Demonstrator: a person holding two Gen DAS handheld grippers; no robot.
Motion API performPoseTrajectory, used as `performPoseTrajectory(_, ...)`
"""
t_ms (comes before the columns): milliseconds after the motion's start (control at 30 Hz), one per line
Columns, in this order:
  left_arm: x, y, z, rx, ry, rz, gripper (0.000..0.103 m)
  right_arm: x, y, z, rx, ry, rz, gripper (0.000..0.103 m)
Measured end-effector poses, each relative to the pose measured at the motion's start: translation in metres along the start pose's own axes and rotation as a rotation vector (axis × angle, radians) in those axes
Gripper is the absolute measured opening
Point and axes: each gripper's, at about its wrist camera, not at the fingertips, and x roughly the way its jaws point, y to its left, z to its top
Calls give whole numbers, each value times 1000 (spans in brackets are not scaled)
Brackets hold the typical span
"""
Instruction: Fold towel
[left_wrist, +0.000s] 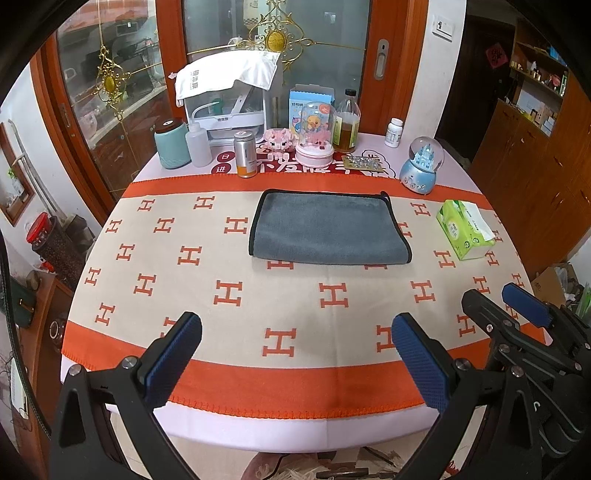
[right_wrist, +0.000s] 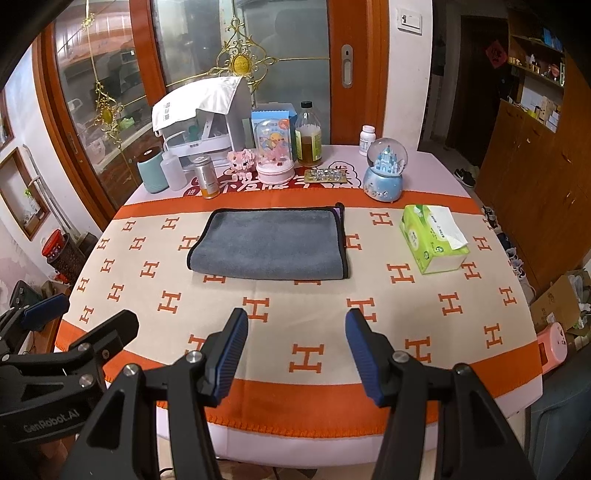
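Note:
A grey towel (left_wrist: 328, 229) with a black hem lies flat on the patterned tablecloth, folded over into a rectangle with its fold along the near edge. It also shows in the right wrist view (right_wrist: 271, 245). My left gripper (left_wrist: 295, 343) is open and empty, hovering over the near edge of the table, well short of the towel. My right gripper (right_wrist: 295, 341) is open and empty too, also near the front edge. The right gripper shows at the right of the left wrist view (left_wrist: 509, 306). The left gripper shows at the left of the right wrist view (right_wrist: 74, 314).
A green tissue pack (left_wrist: 466, 229) lies right of the towel. A blue snow globe (left_wrist: 423, 166), bottles, a pink music box (left_wrist: 314, 136), a teal jar (left_wrist: 171, 146) and a white appliance (left_wrist: 229, 96) line the table's far edge. The orange and beige cloth (left_wrist: 221, 295) covers the table.

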Motion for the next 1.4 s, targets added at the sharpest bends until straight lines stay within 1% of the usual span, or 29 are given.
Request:
performPoseTrajectory(200,5,2,-4,-7,13,23,102,-1,0,1,-7,-5,3,55)
performPoseTrajectory(500,10,4,-4,-12,32,27,102,-2,0,1,-20,-11,11,55)
performPoseTrajectory(800,10,5,-3,-15,36,29,102,-2,-1,-1,-4,-11,54,55)
performPoseTrajectory(1067,10,5,-3,-16,39,30,102,-3,0,-5,5,-8,74,55)
performPoseTrajectory(1233,10,6,-3,-16,41,31,102,-3,-1,-7,16,-7,70,61)
performPoseTrajectory(1400,10,7,-4,-17,42,29,102,-5,-1,-9,17,-14,67,62)
